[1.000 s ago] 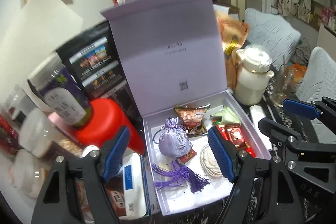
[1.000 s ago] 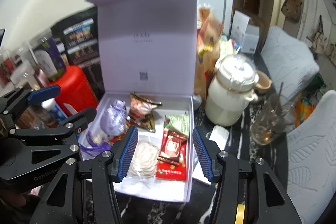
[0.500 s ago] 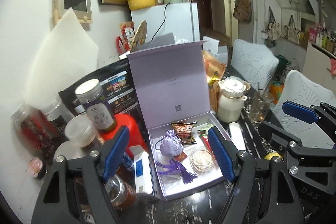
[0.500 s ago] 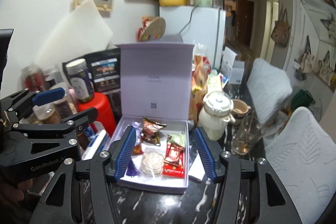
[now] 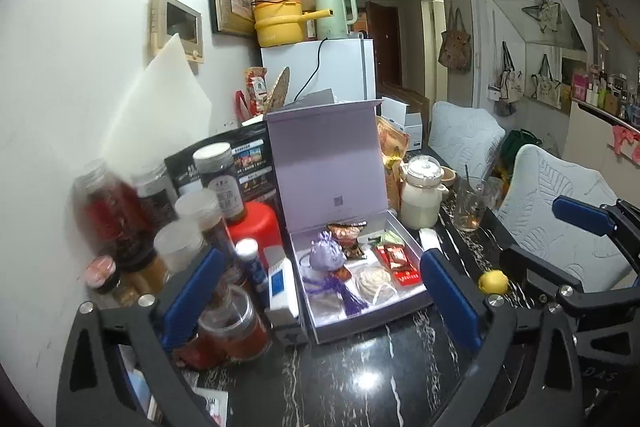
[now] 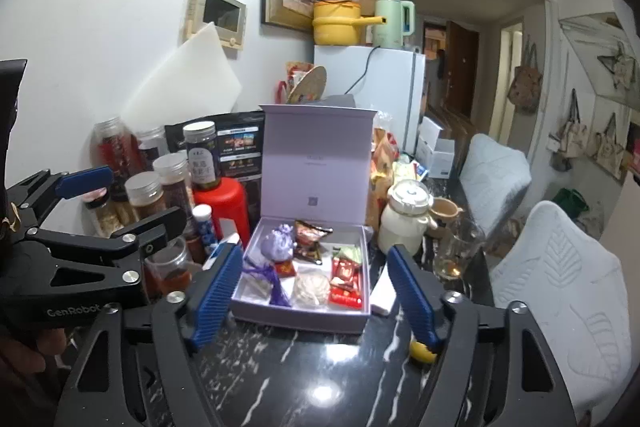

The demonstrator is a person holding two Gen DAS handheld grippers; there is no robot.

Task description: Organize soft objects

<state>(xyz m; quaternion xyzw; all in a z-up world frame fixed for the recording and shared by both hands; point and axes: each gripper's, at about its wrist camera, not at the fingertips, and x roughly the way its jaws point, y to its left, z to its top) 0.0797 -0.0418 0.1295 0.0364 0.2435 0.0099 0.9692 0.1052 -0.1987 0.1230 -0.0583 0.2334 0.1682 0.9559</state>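
Both tools stand back from the lilac box point(image 6: 304, 315), which sits open on the black marble table point(image 6: 304, 379) with its lid upright at the far side; the left tool point(image 5: 320, 291) has just been spreading to its widest and the right tool point(image 6: 312, 291) has also been widening, and neither has anything between its pads. The soft things lie inside the box: a purple sachet point(image 6: 276, 247) with its tassel at the left, a round cream pouch point(image 6: 310, 289) near the front, snack packets point(image 6: 346, 281) at the right. Jars point(image 5: 188, 243) crowd the box's left edge and a cream pot point(image 6: 406, 223) and glass point(image 6: 456, 251) stand just to its right; a wide reach in from either side could likely knock these over. A small yellow fruit point(image 5: 493, 281) lies loose on the table near the right tool and might roll if nudged; the upright lid could be tipped shut by a careless brush.
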